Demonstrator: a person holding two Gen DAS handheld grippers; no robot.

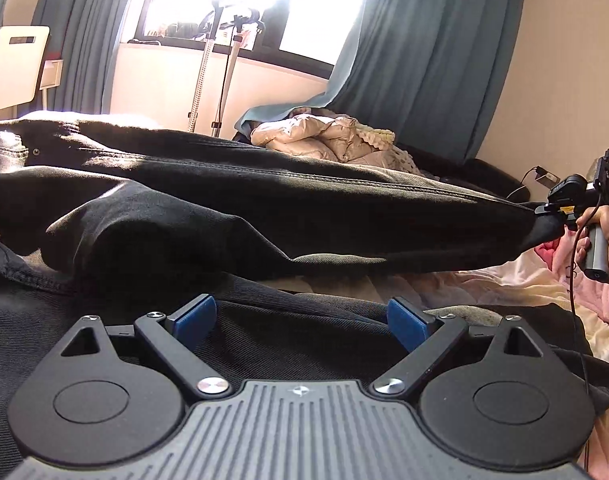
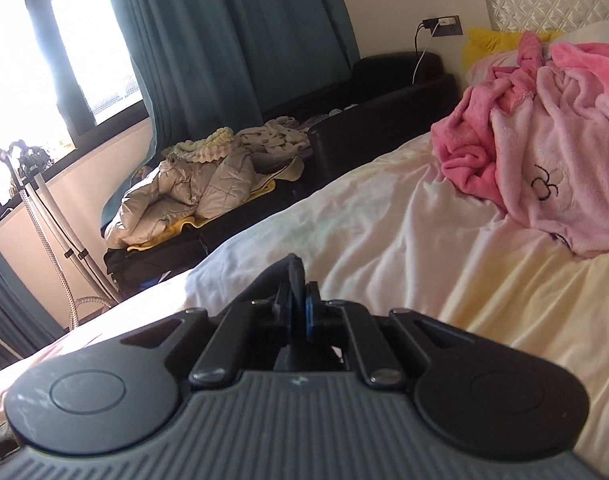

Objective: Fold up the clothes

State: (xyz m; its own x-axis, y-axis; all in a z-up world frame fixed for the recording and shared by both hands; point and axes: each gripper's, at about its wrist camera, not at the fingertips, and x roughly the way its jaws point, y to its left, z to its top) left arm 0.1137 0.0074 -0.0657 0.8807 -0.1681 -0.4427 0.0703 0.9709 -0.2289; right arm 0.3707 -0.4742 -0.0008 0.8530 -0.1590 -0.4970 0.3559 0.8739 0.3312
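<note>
In the left wrist view, the left gripper (image 1: pixel 302 320) sits low over dark cloth, and its two blue pads (image 1: pixel 196 316) are wide apart with nothing between them. The black pants (image 1: pixel 264 208) lie spread across the bed in front of it. One leg of the pants is lifted up off the bed and stretches to the far right. There the right gripper (image 1: pixel 544 210) pinches the end of that leg. A hand (image 1: pixel 602 240) is wrapped around the gripper's grey handle, and a thin black cord hangs down from it. The raised leg hides most of the bed behind it. The top of the pants, at the far left, is partly cut off and partly lost in bright sun. Behind are blue curtains (image 1: pixel 416 60), a bright window, and a puffy beige coat (image 1: pixel 316 136) near the wall.

In the right wrist view, the right gripper (image 2: pixel 300 308) points across the bed, and its pads are pressed together on a small fold of the black pants (image 2: pixel 292 272). Only that bit of the pants shows here; the rest is hidden under the gripper body. The pale sheet (image 2: pixel 384 220) is wrinkled. A pink robe (image 2: pixel 544 128) lies in a heap at the upper right, well apart from the gripper. The beige coat (image 2: pixel 192 192) rests on a dark couch (image 2: pixel 384 120) beside the bed. A plug (image 2: pixel 440 24) sits in the wall behind the couch.
</note>
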